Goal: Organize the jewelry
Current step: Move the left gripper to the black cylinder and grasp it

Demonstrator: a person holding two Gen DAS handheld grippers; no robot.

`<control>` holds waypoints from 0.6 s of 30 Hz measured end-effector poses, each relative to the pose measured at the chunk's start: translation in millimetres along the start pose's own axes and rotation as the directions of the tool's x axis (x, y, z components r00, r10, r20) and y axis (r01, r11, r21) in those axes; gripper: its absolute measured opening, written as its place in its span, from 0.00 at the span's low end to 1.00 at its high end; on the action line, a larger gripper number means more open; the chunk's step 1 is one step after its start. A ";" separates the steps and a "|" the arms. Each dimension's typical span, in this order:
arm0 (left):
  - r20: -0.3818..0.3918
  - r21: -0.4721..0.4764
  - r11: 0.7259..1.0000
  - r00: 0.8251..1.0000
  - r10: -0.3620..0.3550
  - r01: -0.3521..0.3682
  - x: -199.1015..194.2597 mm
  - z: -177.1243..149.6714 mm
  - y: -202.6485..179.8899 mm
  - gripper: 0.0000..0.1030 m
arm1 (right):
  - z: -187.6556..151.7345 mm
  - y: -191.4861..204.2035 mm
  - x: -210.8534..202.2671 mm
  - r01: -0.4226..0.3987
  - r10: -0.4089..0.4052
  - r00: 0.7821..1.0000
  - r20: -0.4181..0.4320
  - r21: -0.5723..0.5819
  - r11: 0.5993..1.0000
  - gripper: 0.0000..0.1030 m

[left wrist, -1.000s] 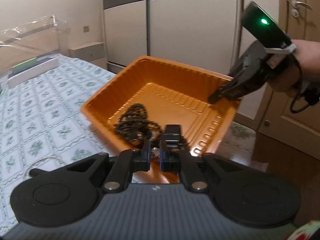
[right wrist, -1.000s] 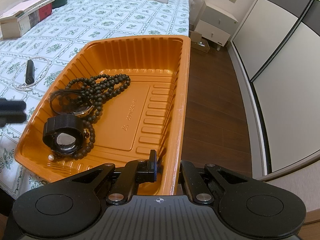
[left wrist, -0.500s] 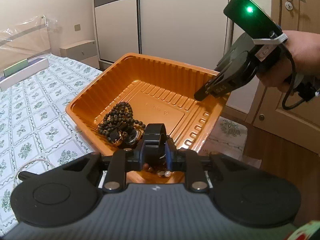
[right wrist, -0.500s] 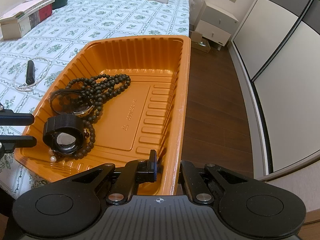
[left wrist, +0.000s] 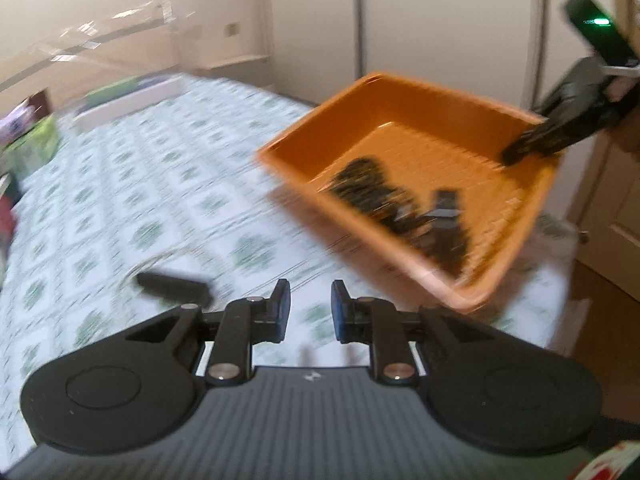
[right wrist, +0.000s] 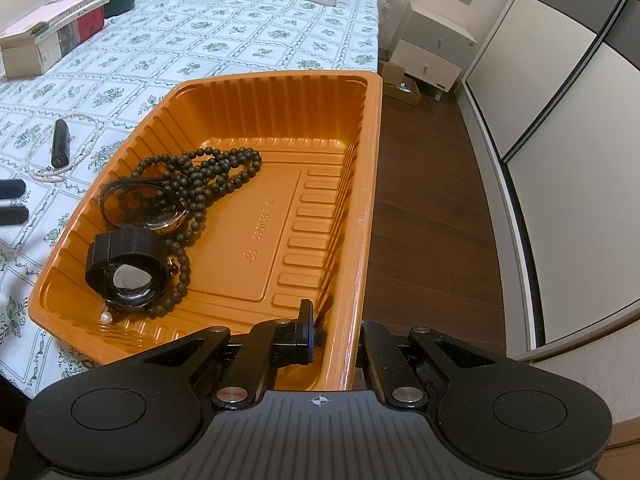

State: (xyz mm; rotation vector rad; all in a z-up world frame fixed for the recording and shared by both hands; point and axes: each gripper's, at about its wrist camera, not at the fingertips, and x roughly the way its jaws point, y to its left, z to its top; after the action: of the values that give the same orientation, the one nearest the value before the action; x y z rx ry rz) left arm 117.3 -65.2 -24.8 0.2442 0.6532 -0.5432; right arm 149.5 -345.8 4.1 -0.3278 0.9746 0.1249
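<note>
Two views disagree in sharpness: the left wrist picture is smeared by motion, so the jewelry in the orange tray (left wrist: 516, 216) reads there only as dark streaks, while the right wrist view is crisp. In that clear view the tray's long axis runs away from the camera toward the far end of the patterned bedspread (right wrist: 224, 36), its near right corner overhanging the wooden floor. The right gripper (right wrist: 332, 330) is clamped on the tray's near right rim; the wall hides its outer finger, and only the inner blue pad shows inside the tray. A black bead necklace (right wrist: 208, 172) lies heaped in the left half, its loops stretching toward the tray's middle. Just nearer sits a black watch (right wrist: 128, 270) with its strap curled in a ring and its face turned toward the camera, and a small pearl (right wrist: 105, 317) lies beside it. A second watch (right wrist: 164, 216) is half buried under the beads. The left gripper (left wrist: 310, 312) has just been opening; its jaws stand slightly apart, holding nothing, over the bedspread. Ahead of it lies a small black stick (right wrist: 61, 148) on a pearl strand (right wrist: 86, 148).
</note>
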 end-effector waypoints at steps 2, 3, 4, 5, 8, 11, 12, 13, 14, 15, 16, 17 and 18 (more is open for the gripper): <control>-0.019 -0.028 0.998 0.999 0.050 -0.050 1.3 -6.0 15.2 0.23 | 0.0 -0.3 -0.3 0.000 0.000 1.000 0.000 0.000 1.000 0.03; -0.032 -0.049 0.996 0.997 0.072 -0.074 2.8 -8.9 23.7 0.25 | 0.2 0.8 -0.3 0.001 -0.001 1.000 -0.001 -0.001 1.000 0.03; -0.037 -0.062 0.994 0.996 0.086 -0.089 3.5 -10.7 29.7 0.26 | 0.1 -0.5 -0.3 0.000 0.000 1.000 0.000 0.000 1.000 0.03; -0.041 -0.075 0.991 0.994 0.104 -0.107 4.1 -13.2 37.1 0.27 | 0.2 -0.6 -0.3 0.000 0.000 1.000 0.000 0.000 1.000 0.03; -0.051 -0.113 0.984 0.990 0.133 -0.138 7.1 -18.0 54.9 0.28 | 0.3 -0.7 -0.2 0.000 0.000 1.000 -0.001 0.000 1.000 0.03; -0.055 -0.128 0.979 0.987 0.150 -0.156 10.7 -18.9 65.1 0.30 | 0.4 -0.3 -0.4 0.000 0.000 1.000 -0.002 -0.001 1.000 0.03; -0.055 -0.136 0.978 0.987 0.153 -0.159 12.5 -18.3 67.7 0.33 | 0.4 -0.4 0.0 0.001 -0.001 1.000 -0.003 -0.001 1.000 0.03; -0.058 -0.142 0.977 0.986 0.154 -0.160 16.2 -16.4 68.6 0.40 | 0.2 -0.8 0.4 0.001 -0.001 1.000 -0.004 0.001 1.000 0.03; -0.056 -0.147 0.976 0.987 0.153 -0.160 18.3 -15.0 69.8 0.47 | 0.2 -0.8 0.4 0.001 -0.001 1.000 -0.004 0.001 1.000 0.03; -0.051 -0.147 0.977 0.987 0.151 -0.157 20.7 -13.2 70.8 0.50 | 0.2 -0.8 0.4 0.000 0.000 1.000 -0.005 0.001 1.000 0.03; -0.046 -0.141 0.977 0.987 0.153 -0.158 22.6 -11.9 69.9 0.57 | 0.3 -0.6 0.3 0.000 0.000 1.000 -0.005 0.001 1.000 0.03; -0.040 -0.127 0.979 0.987 0.157 -0.161 25.2 -10.6 70.1 0.64 | 0.3 -0.5 0.3 0.001 -0.001 1.000 -0.005 0.000 1.000 0.03; -0.032 -0.113 0.980 0.987 0.159 -0.162 28.1 -8.6 71.3 0.66 | 0.5 -0.4 0.3 0.001 -0.001 1.000 -0.006 -0.002 1.000 0.03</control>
State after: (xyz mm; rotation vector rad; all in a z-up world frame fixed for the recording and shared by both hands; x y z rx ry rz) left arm 170.8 -13.7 -45.8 0.1931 0.6785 -0.3472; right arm 150.1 -346.0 4.3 -0.3302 0.9802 0.1243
